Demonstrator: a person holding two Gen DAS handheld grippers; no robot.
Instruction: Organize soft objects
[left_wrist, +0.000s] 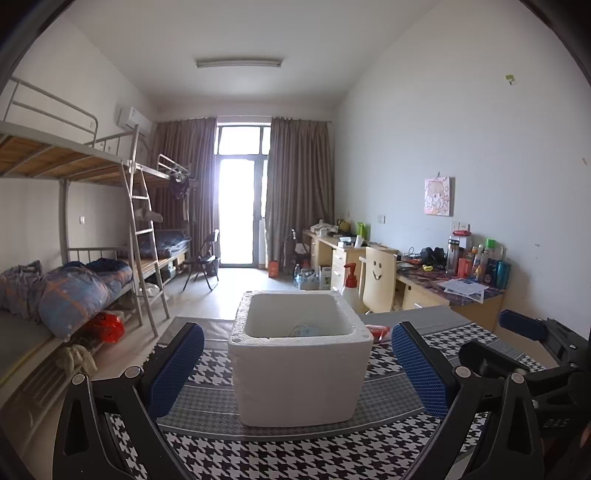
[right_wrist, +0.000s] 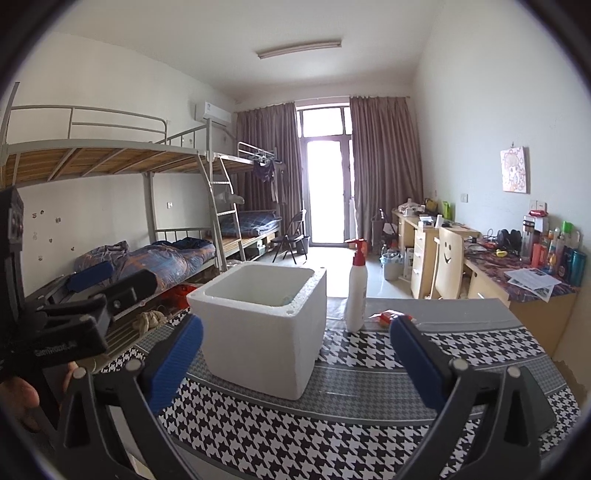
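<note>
Two pairs of tongs are mine here, both hovering low over the worktop (right_wrist: 369, 413) with its houndstooth cloth, and both spread wide with nothing between the pads. Largest on it is the white foam box (left_wrist: 299, 373), standing open-topped; my left tongs (left_wrist: 297, 363) face it squarely, my right tongs (right_wrist: 295, 363) sit off to its right. A pale flat item (left_wrist: 306, 329) already lies in the bottom. Behind the box stands a white pump bottle (right_wrist: 356, 291), and just right of it lies the small red soft packet (right_wrist: 391, 316), which I judge is next to go in. I should bring the right tongs straight forward, pinch the packet lightly across its middle, then lift over the box rim. The near cloth is open; the bottle is the one thing to skirt, and the far worktop edge is close behind the packet.
</note>
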